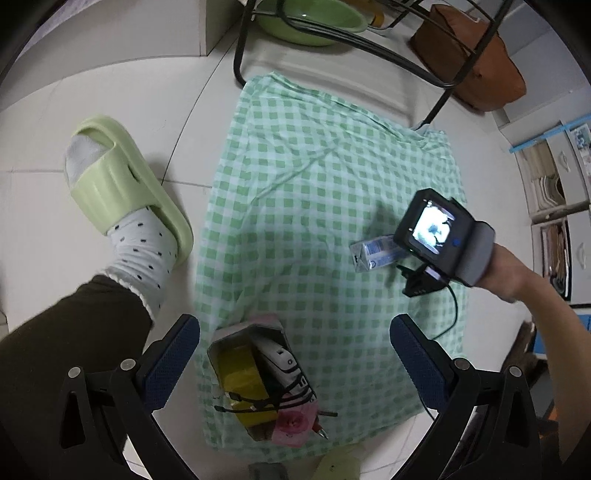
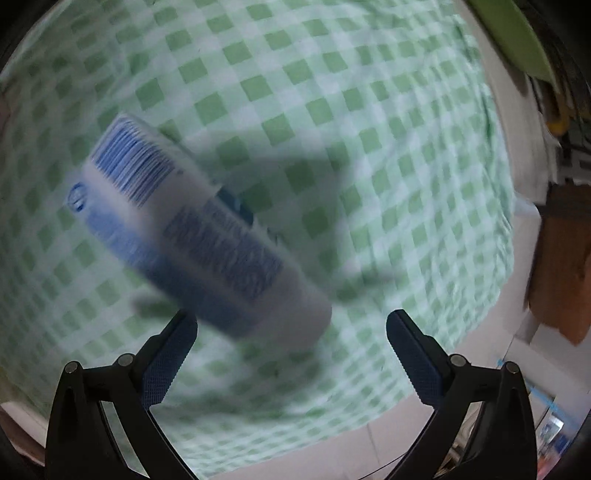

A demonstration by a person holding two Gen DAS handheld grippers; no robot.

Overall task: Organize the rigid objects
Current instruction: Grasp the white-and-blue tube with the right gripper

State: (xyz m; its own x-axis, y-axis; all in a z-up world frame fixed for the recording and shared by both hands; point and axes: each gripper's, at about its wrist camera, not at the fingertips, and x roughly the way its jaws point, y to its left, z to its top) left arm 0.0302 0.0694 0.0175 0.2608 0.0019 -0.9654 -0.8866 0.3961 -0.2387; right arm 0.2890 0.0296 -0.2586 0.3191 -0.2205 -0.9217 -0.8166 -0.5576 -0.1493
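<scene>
A blue and white carton (image 2: 199,236) lies on its side on the green checked cloth (image 2: 332,92), blurred, just ahead of my right gripper (image 2: 291,338), which is open with the carton's near end between the fingers. In the left wrist view the same carton (image 1: 375,253) lies at the cloth's right, partly hidden by the right gripper's body. My left gripper (image 1: 295,343) is open and empty above a pink box (image 1: 262,380) that holds a yellow tape roll, a white and black item and a pen.
The cloth (image 1: 314,184) lies on a white tiled floor. A foot in a green slipper (image 1: 129,184) stands at the left. A black chair frame (image 1: 351,40), a green basin (image 1: 310,18) and a brown bag (image 1: 469,55) are beyond the cloth. Shelves line the right.
</scene>
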